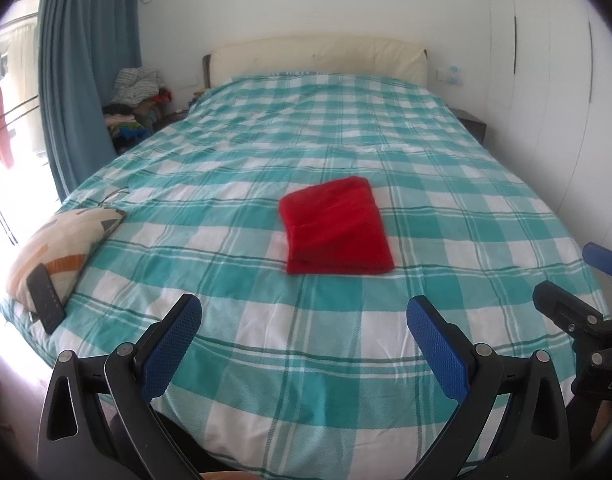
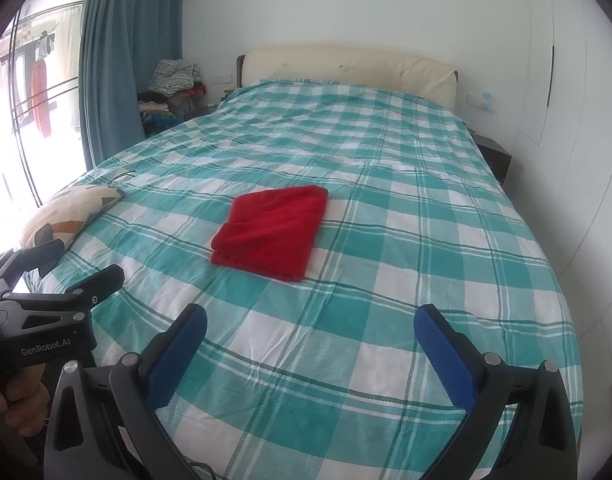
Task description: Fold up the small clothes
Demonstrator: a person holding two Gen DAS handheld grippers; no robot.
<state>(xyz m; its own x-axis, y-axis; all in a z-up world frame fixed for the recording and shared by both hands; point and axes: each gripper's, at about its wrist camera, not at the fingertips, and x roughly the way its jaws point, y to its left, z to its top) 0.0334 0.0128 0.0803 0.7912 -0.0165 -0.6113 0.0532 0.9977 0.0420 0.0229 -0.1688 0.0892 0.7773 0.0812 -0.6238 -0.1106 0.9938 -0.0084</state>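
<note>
Folded red garment flat on the teal-and-white checked bed, mid-mattress, well apart from both grippers. Left gripper released — fingers spread wide, nothing between them. Right gripper likewise spread and empty, above the bed's near end. Patterned pillow at the left edge — dark phone propped against it.

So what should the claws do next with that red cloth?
Probably nothing more to fold: the red cloth already lies in a neat folded rectangle on the checked bedspread. Both claws, left and right, are open, empty and short of it. I'd guess one reaches forward to lift it aside.
</note>
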